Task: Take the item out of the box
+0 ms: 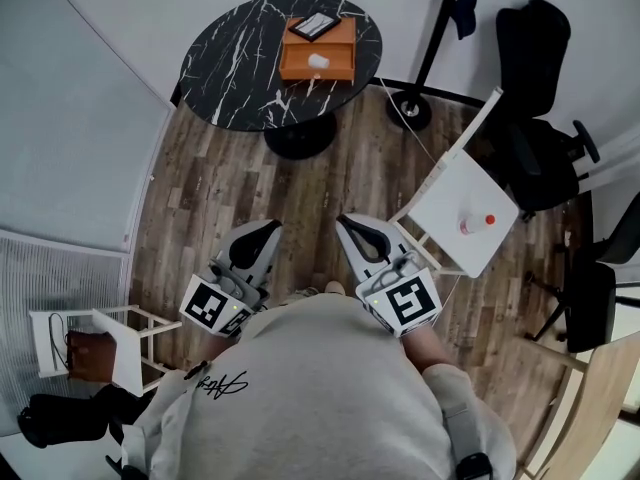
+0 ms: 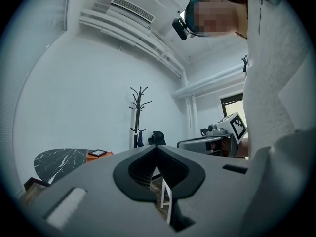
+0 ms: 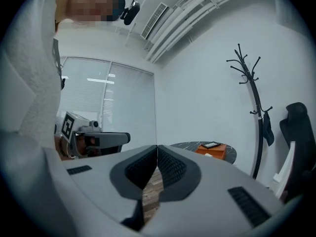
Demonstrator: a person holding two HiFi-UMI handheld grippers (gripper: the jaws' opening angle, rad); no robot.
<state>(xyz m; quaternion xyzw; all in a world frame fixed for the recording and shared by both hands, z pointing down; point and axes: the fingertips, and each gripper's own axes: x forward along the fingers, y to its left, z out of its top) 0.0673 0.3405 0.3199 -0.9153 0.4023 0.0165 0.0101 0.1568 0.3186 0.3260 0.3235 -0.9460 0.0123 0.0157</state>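
Observation:
An orange box [image 1: 318, 50] stands on a round black marble table [image 1: 230, 63] far ahead of me. A flat dark item [image 1: 314, 25] lies on its top and a small white item [image 1: 318, 61] sits on its front part. Both grippers hang close to the person's chest, over the wood floor and well short of the table. My left gripper [image 1: 267, 227] is shut with nothing between its tips [image 2: 157, 147]. My right gripper [image 1: 346, 221] is shut and empty too [image 3: 157, 146]. The box also shows small in the left gripper view [image 2: 97, 155] and in the right gripper view [image 3: 211, 148].
A white chair [image 1: 440, 203] carrying a red-capped bottle [image 1: 476, 224] stands to the right. Beyond it are a black office chair [image 1: 535, 88] and a coat stand's base [image 1: 410, 110]. A small white rack [image 1: 95, 340] sits at the lower left by the wall.

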